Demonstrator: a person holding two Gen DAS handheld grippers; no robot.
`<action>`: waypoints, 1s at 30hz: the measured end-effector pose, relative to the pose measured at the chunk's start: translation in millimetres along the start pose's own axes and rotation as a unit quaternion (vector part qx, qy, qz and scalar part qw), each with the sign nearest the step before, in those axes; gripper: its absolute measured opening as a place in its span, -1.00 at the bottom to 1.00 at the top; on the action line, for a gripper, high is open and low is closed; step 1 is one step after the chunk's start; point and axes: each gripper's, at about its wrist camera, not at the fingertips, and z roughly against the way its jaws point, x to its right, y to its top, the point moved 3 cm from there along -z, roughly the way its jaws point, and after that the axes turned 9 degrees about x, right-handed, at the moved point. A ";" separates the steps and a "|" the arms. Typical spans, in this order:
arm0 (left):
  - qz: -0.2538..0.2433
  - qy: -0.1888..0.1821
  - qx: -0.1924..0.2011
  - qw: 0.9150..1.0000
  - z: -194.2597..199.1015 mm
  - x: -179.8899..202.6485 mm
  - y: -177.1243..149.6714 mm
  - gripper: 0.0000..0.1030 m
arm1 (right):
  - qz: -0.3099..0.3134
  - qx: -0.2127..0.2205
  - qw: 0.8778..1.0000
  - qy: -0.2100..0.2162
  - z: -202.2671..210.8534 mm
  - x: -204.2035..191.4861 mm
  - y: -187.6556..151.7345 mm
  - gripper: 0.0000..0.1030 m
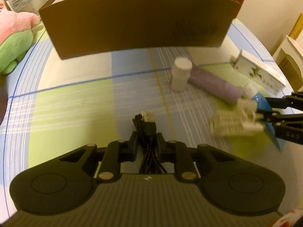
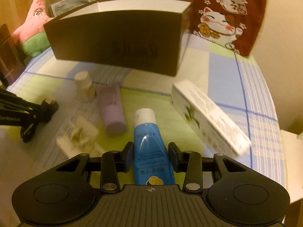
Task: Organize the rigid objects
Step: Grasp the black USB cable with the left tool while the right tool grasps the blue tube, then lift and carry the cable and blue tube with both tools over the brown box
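Note:
My left gripper (image 1: 146, 141) is shut on a bundled black USB cable (image 1: 146, 124), held above the checked tablecloth in front of the brown cardboard box (image 1: 138, 22). My right gripper (image 2: 150, 151) has its jaws around a blue tube with a white cap (image 2: 149, 141); the pads sit close to it and contact is unclear. A white bottle (image 1: 180, 73), a purple tube (image 1: 214, 84), a long white carton (image 1: 259, 71) and a white ribbed block (image 1: 234, 121) lie to the right. The right gripper (image 1: 265, 111) shows at the right edge of the left view.
A pink and green plush toy (image 1: 13, 37) sits at the left of the box. A red lucky-cat cloth (image 2: 225, 15) hangs behind the table at right. The table edge curves away on the right, with a white chair (image 2: 291, 143) beyond it.

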 end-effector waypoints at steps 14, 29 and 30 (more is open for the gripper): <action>-0.011 0.002 0.000 1.000 11.9 3.8 -13.1 -0.63 | 0.000 -0.007 1.000 -0.019 23.2 -1.8 -18.4 -0.21; 0.005 0.012 0.011 1.000 25.4 -3.8 -20.8 -0.68 | -0.038 -0.018 0.999 -0.026 35.6 -2.1 -24.1 -0.30; 0.007 0.013 0.013 1.000 27.3 -5.1 -20.6 -0.68 | -0.047 -0.018 0.998 -0.025 38.0 -0.8 -24.9 -0.31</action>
